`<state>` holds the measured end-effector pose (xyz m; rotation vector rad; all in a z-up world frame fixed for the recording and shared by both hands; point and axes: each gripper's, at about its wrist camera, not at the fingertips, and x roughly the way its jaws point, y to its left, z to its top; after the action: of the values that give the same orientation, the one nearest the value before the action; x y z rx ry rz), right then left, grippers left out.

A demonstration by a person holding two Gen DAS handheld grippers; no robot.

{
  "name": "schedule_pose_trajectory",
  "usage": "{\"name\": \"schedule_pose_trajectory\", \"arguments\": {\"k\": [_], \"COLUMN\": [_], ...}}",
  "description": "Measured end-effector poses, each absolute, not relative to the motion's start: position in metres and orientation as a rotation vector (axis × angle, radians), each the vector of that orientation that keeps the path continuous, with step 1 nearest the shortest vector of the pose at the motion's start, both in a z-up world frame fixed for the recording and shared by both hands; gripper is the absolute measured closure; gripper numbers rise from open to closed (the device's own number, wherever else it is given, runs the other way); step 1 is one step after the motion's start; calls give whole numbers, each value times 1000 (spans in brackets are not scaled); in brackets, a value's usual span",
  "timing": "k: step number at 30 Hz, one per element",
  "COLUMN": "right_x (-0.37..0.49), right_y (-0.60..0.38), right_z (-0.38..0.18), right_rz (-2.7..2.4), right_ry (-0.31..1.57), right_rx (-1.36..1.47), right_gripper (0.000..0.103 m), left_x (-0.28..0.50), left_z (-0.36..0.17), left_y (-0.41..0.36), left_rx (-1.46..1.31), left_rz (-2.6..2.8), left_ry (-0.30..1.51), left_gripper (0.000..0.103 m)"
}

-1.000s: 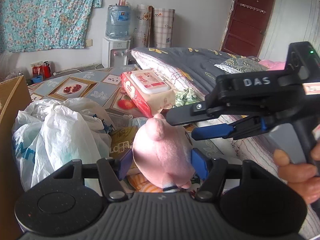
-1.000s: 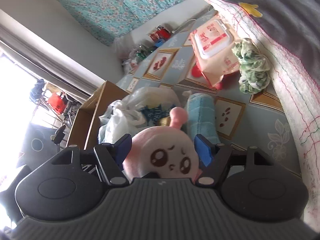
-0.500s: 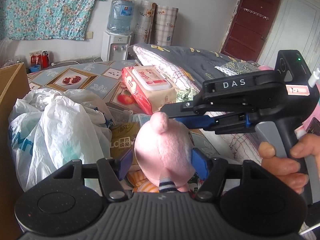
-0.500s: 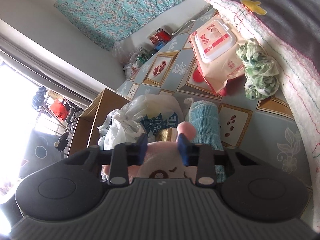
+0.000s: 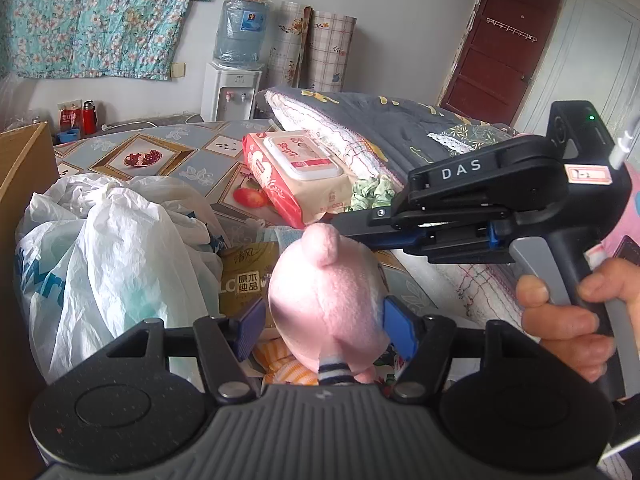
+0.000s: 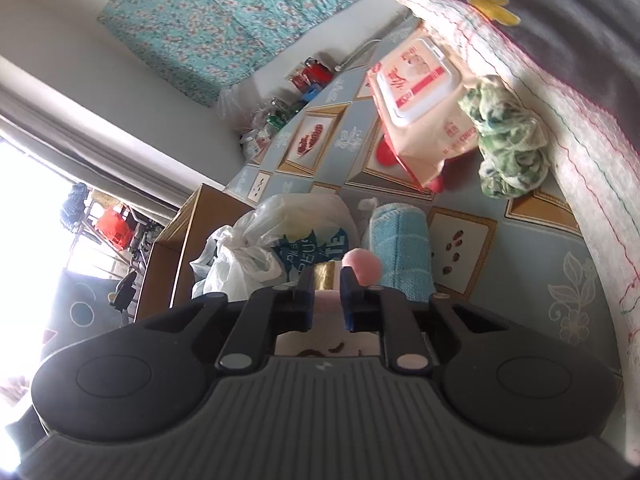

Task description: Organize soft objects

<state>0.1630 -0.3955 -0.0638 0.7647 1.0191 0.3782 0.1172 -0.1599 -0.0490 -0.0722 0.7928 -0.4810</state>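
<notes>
I'm mid-handover: my left gripper (image 5: 324, 320) clamps the pink plush (image 5: 326, 292) while my right gripper (image 6: 326, 294) is closing, pinching its top. Next, I judge, the left must release.

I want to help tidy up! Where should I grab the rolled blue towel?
Probably around its middle, coming down from above. The rolled blue towel lies on its side on the patterned mat, top uncovered, with white plastic bags close on one side.
</notes>
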Motion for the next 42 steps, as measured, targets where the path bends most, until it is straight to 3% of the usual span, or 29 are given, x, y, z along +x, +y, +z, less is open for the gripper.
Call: {"name": "schedule_pose_trajectory", "arguments": {"k": [11,16,23,24,26,27,28,36,42], "right_x": [174,176,178,177,175,174,174,165,148], "right_y": [-403,-407,-393,-390,-385,-384,-383,-379,-379], "right_z": [-84,-88,-88,-86,-81,-79,-78,-75,-54], "right_rz": [322,300,342,352,354,355,355,335,339], "right_ry": [1055,1065,1077,1072,1053,1045,1040,994,934], "right_rx": [854,876,851,836,794,779,774,765,745], "right_gripper": [84,70,67,68,76,85,87,93,95], "left_x": [115,114,114,114,114,114,114,120,113], "left_z": [-49,-49,-50,-50,-50,-50,-50,-52,-47], "left_y": [-157,-155,-154,-154,-153,-153,-153,-161,-165], "left_rx": [-81,-85,-88,-88,-90,-90,-91,-87,-89], "left_rz": [-485,-486,-488,-488,-489,-491,-492,-517,-520], "left_ry": [792,791,791,792,793,795,796,822,811], "left_gripper": [36,36,35,35,35,35,35,33,38]}}
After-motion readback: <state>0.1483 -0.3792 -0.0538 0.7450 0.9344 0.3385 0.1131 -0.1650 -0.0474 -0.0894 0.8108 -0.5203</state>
